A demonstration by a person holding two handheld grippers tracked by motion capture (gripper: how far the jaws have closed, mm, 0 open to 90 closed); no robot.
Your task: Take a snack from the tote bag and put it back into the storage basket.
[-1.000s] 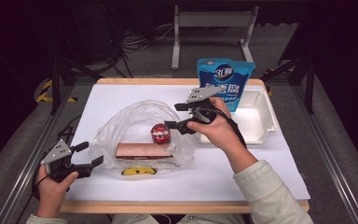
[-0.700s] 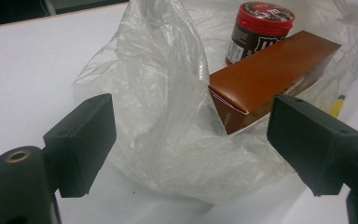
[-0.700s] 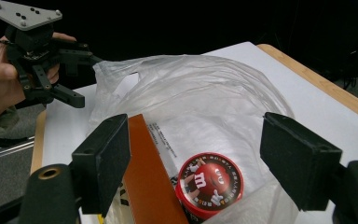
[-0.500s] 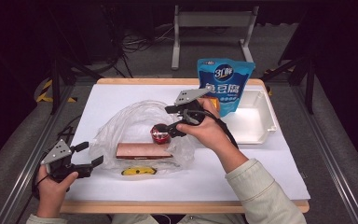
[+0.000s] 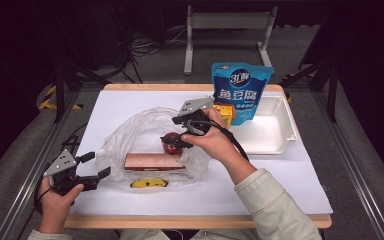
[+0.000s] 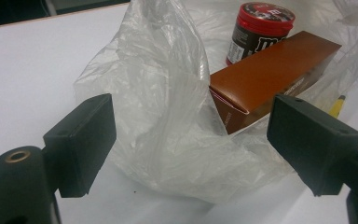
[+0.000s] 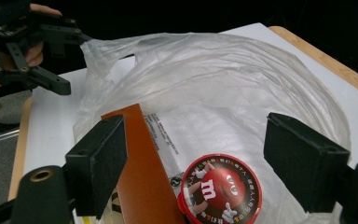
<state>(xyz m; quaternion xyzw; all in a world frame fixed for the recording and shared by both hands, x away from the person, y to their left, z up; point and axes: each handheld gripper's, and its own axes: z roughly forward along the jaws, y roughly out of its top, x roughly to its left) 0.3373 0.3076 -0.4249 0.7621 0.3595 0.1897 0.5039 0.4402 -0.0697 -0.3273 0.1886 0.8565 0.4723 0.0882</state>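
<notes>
A crumpled clear plastic bag lies in the middle of the white table. On it rest a long brown box and a red-lidded candy tub. My right gripper hovers open just above the tub; in the right gripper view the tub sits low between the spread jaws, beside the box. My left gripper is open at the bag's left edge, near the table's front left. In the left gripper view the bag bulges between the jaws, with the box and tub behind.
A blue stand-up pouch and a small yellow box stand at the back. A white tray lies at the right. A yellow-and-black item lies in front of the brown box. The front right of the table is bare.
My right gripper has moved left and slightly toward the front, from beside the pouch to over the tub. The left gripper has stayed put.
</notes>
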